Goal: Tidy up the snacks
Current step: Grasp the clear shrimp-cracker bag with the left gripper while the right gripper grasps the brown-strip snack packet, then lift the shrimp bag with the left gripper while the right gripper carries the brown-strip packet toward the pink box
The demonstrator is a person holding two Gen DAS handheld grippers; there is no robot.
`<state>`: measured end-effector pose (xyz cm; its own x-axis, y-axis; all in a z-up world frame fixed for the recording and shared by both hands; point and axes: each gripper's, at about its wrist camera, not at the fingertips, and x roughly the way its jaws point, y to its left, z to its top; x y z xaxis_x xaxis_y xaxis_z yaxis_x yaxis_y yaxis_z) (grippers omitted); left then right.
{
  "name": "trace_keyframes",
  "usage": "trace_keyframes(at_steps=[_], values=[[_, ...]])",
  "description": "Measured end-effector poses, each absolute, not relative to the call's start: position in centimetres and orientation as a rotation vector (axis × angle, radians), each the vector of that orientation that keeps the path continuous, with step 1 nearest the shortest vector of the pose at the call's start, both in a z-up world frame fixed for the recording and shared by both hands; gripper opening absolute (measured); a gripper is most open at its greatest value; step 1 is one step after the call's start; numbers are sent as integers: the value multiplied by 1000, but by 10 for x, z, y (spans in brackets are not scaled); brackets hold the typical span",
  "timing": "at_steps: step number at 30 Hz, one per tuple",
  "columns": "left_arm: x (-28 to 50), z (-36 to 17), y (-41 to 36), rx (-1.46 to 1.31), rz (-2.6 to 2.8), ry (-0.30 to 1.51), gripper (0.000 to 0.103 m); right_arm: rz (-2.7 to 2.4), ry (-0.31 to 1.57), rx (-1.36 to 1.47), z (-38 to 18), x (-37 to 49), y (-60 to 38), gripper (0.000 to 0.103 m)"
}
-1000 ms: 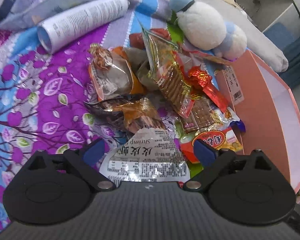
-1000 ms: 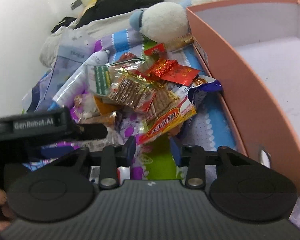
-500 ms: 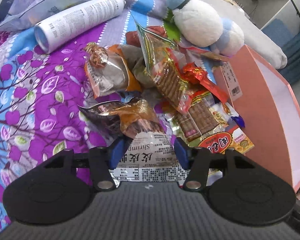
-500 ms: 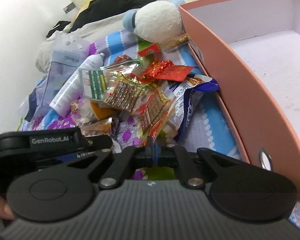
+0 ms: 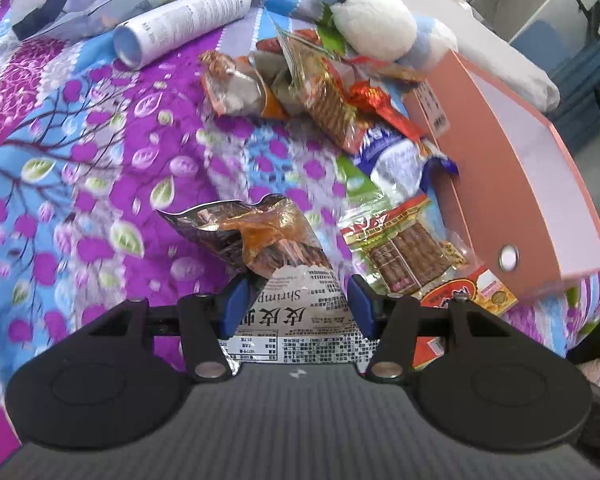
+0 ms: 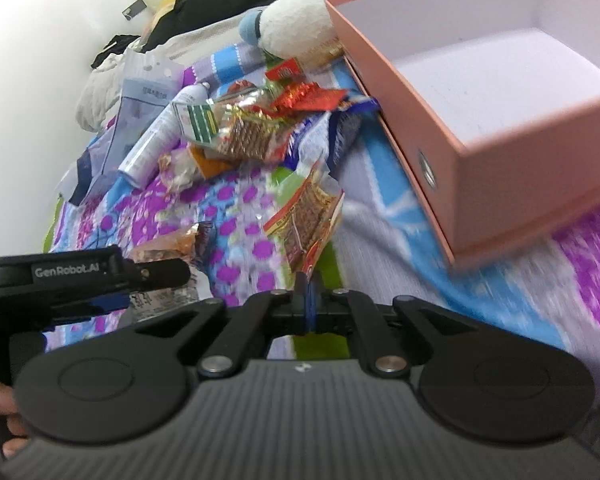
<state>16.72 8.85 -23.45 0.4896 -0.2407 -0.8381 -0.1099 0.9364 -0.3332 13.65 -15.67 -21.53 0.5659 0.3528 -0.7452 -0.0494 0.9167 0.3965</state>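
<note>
Left wrist: shrimp pkt gripped in tool.

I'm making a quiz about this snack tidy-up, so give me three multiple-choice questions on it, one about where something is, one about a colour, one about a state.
1. Where does the white can lie?
A. inside the box
B. on the bedspread, beyond the snack pile
C. in a hand-held gripper

2. What colour are the box's outer walls?
A. salmon pink
B. green
C. black

3. What is the right hand-held gripper doing?
A. standing wide open over the box
B. shut on a red and yellow snack packet
C. shut on the plush toy

Answers:
1 B: the can rests on its side on the floral bedspread, past the packets.
2 A: the walls show pink, with a pale inside.
3 B: its jaws pinch the bottom edge of the packet, which hangs clear of the bed.
</note>
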Motion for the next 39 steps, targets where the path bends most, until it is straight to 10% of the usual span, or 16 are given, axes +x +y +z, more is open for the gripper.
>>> trace_keyframes(at_steps=[10, 14, 39], values=[[132, -242, 82, -346, -33, 1055, 65, 302, 1031, 254, -232, 92, -171, 13], [129, -240, 83, -371, 18, 1053, 77, 331, 1017, 215, -231, 85, -176, 85], [158, -261, 88, -450, 111, 1062, 81, 460, 900, -183, -263, 131, -138, 89]])
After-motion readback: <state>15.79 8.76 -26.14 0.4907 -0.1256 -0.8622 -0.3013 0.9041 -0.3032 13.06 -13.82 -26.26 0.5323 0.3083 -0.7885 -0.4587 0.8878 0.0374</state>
